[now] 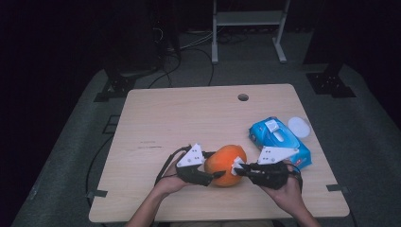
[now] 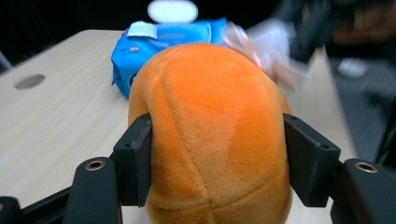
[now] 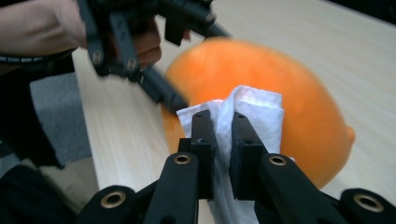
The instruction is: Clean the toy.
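Hands low, flanking orange plush.

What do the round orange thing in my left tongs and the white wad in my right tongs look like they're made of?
Round orange plush toy: soft short-pile fabric, matte; fuzzy nap and stitched seams show. White folded wipe: probably thin nonwoven tissue or cloth; it creases limply between the right tongs; whether it is damp is unclear.

A dim lab: lone wooden table, floor cables, a metal frame stand.
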A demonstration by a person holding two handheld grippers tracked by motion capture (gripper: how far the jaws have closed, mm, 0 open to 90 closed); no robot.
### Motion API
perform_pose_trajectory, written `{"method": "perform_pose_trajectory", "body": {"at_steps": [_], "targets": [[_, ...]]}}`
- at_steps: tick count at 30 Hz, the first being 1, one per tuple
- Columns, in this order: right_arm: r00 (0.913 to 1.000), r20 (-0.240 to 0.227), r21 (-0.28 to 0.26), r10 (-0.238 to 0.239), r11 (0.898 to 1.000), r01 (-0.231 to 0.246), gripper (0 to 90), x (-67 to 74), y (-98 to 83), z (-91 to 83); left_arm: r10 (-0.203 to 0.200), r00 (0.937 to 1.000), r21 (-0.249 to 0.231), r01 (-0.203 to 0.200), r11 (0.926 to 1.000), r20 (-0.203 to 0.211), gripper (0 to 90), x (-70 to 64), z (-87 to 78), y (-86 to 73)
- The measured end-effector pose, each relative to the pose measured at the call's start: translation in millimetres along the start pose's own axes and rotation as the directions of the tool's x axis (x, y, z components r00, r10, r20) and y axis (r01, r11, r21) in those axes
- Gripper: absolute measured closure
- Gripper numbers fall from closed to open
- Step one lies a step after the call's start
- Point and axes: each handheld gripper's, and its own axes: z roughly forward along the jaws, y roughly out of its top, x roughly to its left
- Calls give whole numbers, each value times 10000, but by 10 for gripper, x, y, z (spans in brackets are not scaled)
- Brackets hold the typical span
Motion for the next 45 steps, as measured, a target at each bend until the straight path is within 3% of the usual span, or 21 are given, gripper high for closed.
{"method": "perform_pose_trajectory", "body": {"at_steps": [1,3,4,5,8,10,14,16,17,19,22,24,26,28,30,34,36,39,40,43,45], "targets": [[9999,127,-137,95,9999,-93,811,-20,7,-17,206,9997,190,-208,9996,93,343,-18,28,-28],[9993,293,-155,234,9996,-230,811,-82,-4,-17,279,9988,81,-283,9996,404,314,-43,65,-83],[9989,295,-88,354,9993,-352,810,-108,-19,-6,101,9989,67,-104,9999,455,293,-36,69,-85],[9976,133,23,679,9977,-679,810,-169,-82,41,-65,9990,78,62,10000,436,209,-24,67,-75],[9971,136,175,743,9971,-745,810,-182,-104,70,-1025,9939,5,1026,9947,407,142,49,35,-43],[9971,175,182,743,9970,-746,810,-181,-91,67,-1305,9907,304,1294,9911,373,154,55,52,-54],[9989,92,180,453,9988,-455,811,-68,-47,110,-593,9973,467,573,9973,432,249,12,44,-48],[9995,-246,58,206,9998,-205,811,25,0,139,-87,9982,505,57,9987,592,282,-21,33,-37],[9986,-529,-30,82,10000,-84,811,65,22,154,59,9979,533,-94,9985,644,292,-30,30,-35],[9982,-408,63,-431,9990,434,811,138,68,172,129,9980,564,-164,9983,626,301,-28,22,-35],[9995,-87,-56,-292,9996,291,812,77,76,126,-191,9979,473,162,9987,622,304,4,10,-55],[9992,397,16,44,10000,-44,811,-34,38,97,-361,9981,574,332,9978,497,287,29,3,-53],[9955,408,-92,854,9963,-851,811,-167,-50,108,-939,9954,764,920,9928,206,228,77,-7,-36],[9947,449,-95,928,9957,-925,811,-178,-66,129,-1428,9897,804,1429,9865,-65,207,113,-30,-9],[9931,600,-95,1004,9949,-1000,811,-180,-65,161,-1630,9866,686,1626,9843,-4,190,99,-44,17],[9933,625,-45,968,9953,-967,811,-150,-50,185,-1282,9914,1064,1301,9858,-249,166,31,15,49],[9938,583,-55,942,9956,-941,812,-119,-49,185,-972,9942,1206,1020,9874,-454,223,37,9,46],[9976,-148,-128,682,9976,-684,812,-8,-21,222,-962,9948,1122,994,9887,-332,241,52,2,17],[9977,-414,-120,536,9985,-541,812,42,-6,255,-768,9969,1148,782,9903,-166,247,41,2,13],[9998,-164,0,-100,10000,100,812,139,44,283,-530,9986,1154,536,9919,-81,298,26,-16,9],[9999,-18,-286,171,9994,-171,812,72,45,236,-421,9991,1093,412,9932,55,312,32,-20,-6]]}}
